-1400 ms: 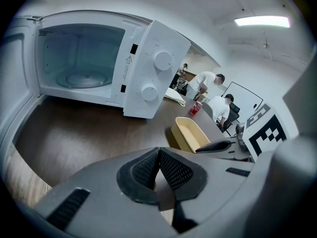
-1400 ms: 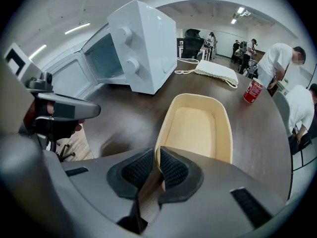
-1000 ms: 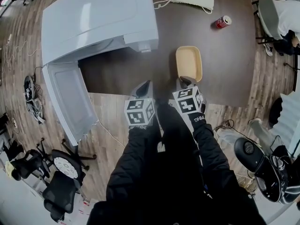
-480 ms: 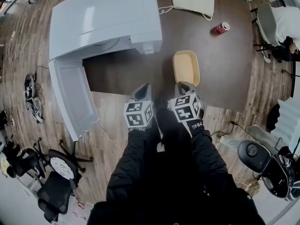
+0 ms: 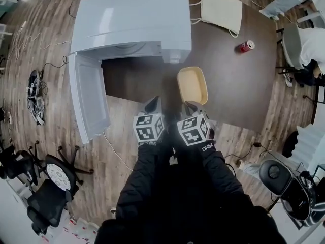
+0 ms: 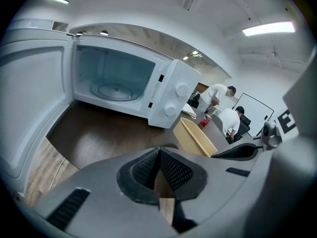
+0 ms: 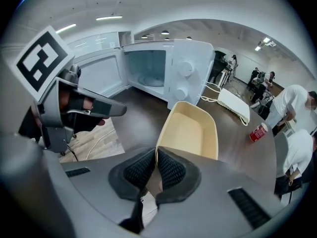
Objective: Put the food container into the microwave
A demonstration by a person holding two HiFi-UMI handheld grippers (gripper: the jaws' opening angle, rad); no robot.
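Observation:
A pale yellow food container [image 5: 191, 84] sits low over the dark table [image 5: 244, 90], just right of the white microwave [image 5: 132, 19]. The microwave's door [image 5: 89, 98] hangs open to the left, and its cavity [image 6: 116, 78] holds only a glass turntable. My right gripper [image 5: 192, 104] is shut on the container's near rim, and the tray [image 7: 190, 130] stretches away from its jaws [image 7: 155, 152]. My left gripper [image 5: 155, 101] hovers beside it over the table's front edge, shut with nothing between its pads [image 6: 158, 155]. The container [image 6: 195, 138] shows to its right.
A red can [image 5: 246, 46] and a white cushion with a cord [image 5: 222, 10] lie on the table's far right. Black office chairs [image 5: 51, 187] stand on the wood floor at the left. People sit by chairs at the right edge [image 5: 304, 39].
The right gripper has carried the container to the left, closer to the microwave's front corner. The left gripper stayed alongside it. The head view has shifted, so the microwave sits further right in frame.

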